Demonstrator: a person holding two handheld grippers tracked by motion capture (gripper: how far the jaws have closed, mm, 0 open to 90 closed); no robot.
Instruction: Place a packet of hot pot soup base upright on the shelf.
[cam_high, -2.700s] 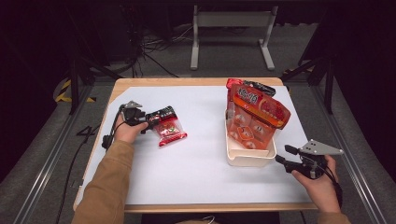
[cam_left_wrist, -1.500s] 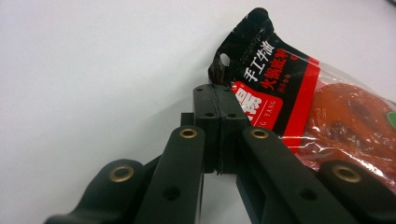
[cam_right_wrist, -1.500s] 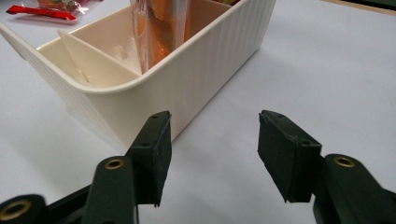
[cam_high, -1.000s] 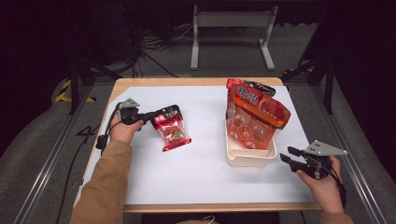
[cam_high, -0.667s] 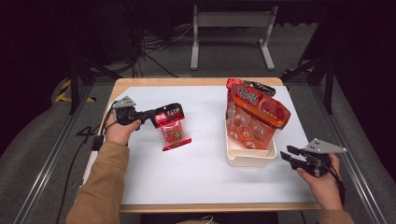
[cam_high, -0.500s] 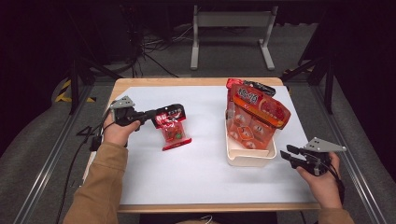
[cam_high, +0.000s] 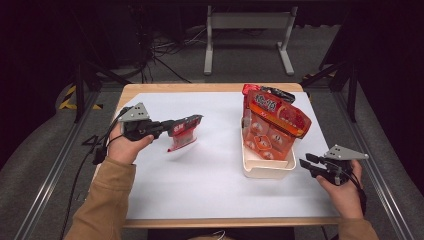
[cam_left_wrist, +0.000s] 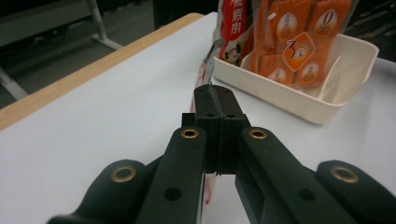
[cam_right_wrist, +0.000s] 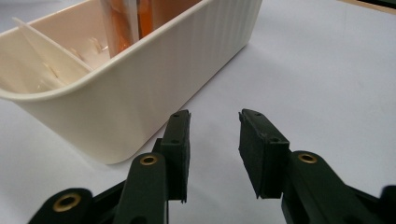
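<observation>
Two grippers are at work, and the change is on the left. The left gripper (cam_high: 176, 128) is clamped on the edge of a small red snack packet (cam_high: 183, 136), and since a moment ago it has lifted that packet clear of the sheet; the packet now hangs tilted above its own shadow, well apart from the tub. In the left gripper view the jaws press flat together on the thin film. That suggests the pick-up is done and the carry toward the cream tub (cam_high: 265, 170) comes next, probably to drop the packet in beside the orange bags (cam_high: 272, 127) already standing there.

Further right, the right gripper (cam_high: 306, 164) waits just beside the tub's near corner, resting low over the sheet. Its jaws have just been closing somewhat, yet they stand apart with nothing between them.

A white sheet (cam_high: 210, 185) covers the wooden table (cam_high: 150, 88). Beyond lies a dark room with grey floor, loose cables and a pale metal stand (cam_high: 248, 22).
</observation>
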